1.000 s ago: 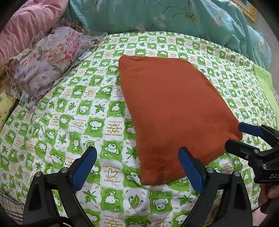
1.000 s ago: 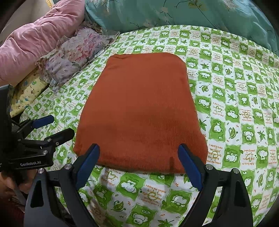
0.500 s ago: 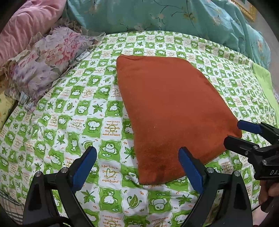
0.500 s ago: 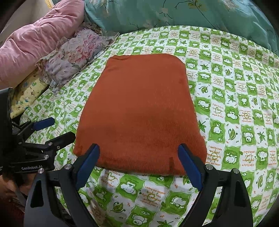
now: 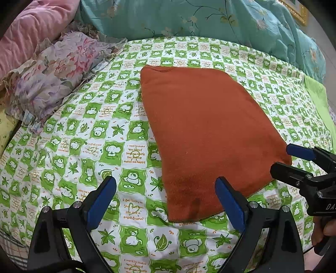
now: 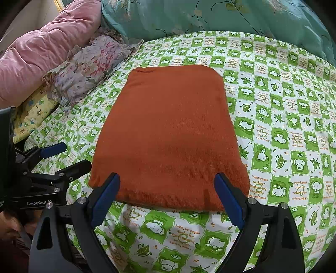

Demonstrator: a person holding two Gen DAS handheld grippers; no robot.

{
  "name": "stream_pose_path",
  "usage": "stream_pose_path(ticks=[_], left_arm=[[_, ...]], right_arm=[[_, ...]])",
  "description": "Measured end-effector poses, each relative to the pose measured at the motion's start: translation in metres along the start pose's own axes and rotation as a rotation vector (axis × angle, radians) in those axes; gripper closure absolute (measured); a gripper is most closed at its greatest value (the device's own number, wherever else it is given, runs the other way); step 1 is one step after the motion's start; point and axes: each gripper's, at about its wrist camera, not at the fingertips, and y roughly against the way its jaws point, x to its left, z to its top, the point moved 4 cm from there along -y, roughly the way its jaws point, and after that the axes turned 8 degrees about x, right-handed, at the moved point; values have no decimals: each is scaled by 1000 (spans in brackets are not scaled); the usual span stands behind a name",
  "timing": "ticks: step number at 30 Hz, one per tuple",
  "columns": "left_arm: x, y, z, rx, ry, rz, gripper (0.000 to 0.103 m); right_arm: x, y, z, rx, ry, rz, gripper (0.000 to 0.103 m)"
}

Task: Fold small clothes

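Observation:
A rust-orange garment (image 5: 205, 134) (image 6: 170, 136), folded into a flat rectangle, lies on the green-and-white patterned bedsheet (image 5: 88, 134) (image 6: 283, 126). My left gripper (image 5: 166, 199) hovers open over the garment's near left corner, nothing between its blue pads. It also shows at the left of the right wrist view as the left gripper (image 6: 63, 156), open. My right gripper (image 6: 168, 197) stands open just before the garment's near edge, empty. The right gripper (image 5: 294, 159) appears at the right of the left wrist view by the garment's near right corner.
A floral pillow (image 5: 54, 79) (image 6: 88, 67) and a pink quilt (image 5: 31, 29) (image 6: 42, 46) lie at the left. A teal flowered duvet (image 5: 210, 19) (image 6: 231, 14) runs along the back. A plain green cloth (image 5: 319, 100) lies at the right edge. A hand (image 5: 327, 229) holds the right gripper.

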Motion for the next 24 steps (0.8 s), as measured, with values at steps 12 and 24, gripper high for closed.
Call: stream_pose_path(ticks=[12,24], left_arm=[[1,1,0,-3,0,0,8],[-1,3,0,-4,-1,-1,8]], right_arm=[[-1,0,1,1,3,2,12],[-2,0,1,-2,1,2,12]])
